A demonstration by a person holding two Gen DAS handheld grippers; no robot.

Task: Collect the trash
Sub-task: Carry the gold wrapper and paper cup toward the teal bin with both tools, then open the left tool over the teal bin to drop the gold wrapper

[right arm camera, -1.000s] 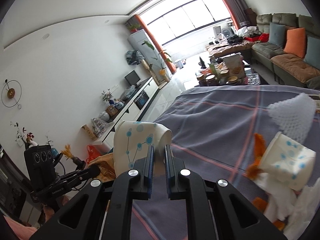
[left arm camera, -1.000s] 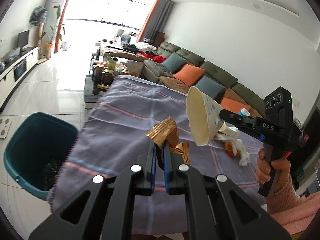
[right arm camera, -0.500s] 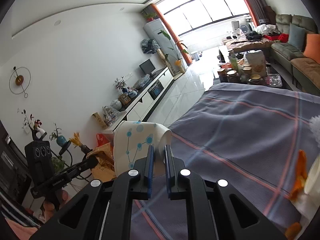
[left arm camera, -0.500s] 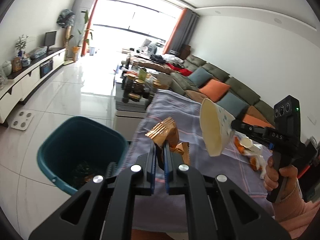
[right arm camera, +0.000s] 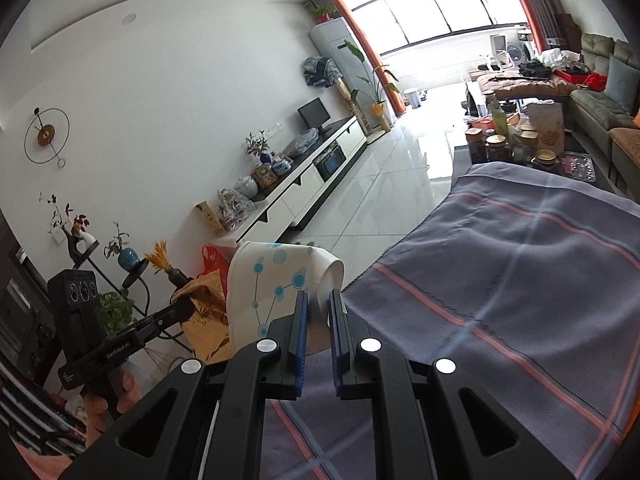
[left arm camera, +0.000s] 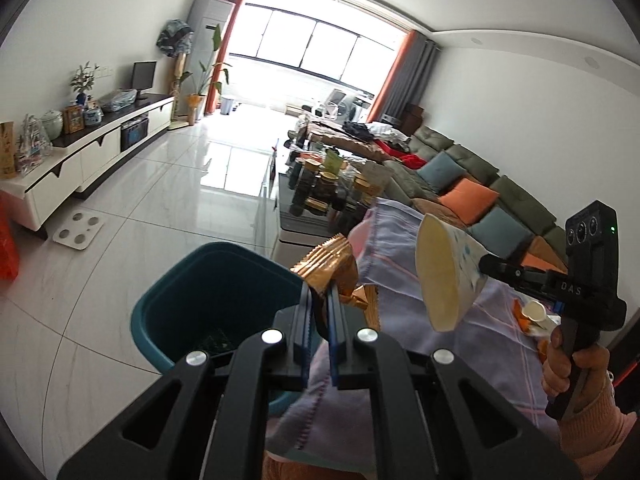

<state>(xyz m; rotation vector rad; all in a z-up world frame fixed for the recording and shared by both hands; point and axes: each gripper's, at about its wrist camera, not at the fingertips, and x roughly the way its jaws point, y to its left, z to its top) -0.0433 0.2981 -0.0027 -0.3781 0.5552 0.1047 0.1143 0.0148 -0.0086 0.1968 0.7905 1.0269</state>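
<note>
Two tongs: the left tongs [left arm camera: 319,300] and the right tongs [right arm camera: 318,300]. Two paper cups: one held [left arm camera: 448,272], one lying on the tabletop [left arm camera: 534,313]. One gold wrapper [left arm camera: 330,266]. One teal bin [left arm camera: 180,300].

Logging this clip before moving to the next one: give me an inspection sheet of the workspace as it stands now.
Surface: table under a purple-grey striped cloth, one edge hanging beside the bin.
Job's things: gold snack wrapper; paper cup with blue dots, squashed; teal bin on the floor, dark rubbish inside.
Clutter: another cup and orange scraps lying on the cloth.
Grippers: left gripper, jaws shut on the wrapper, near the bin's rim; right gripper, jaws shut on the cup wall.
Cables: nothing seen.
Surroundings: tiled floor, TV cabinet, sofa, crowded coffee table.
</note>
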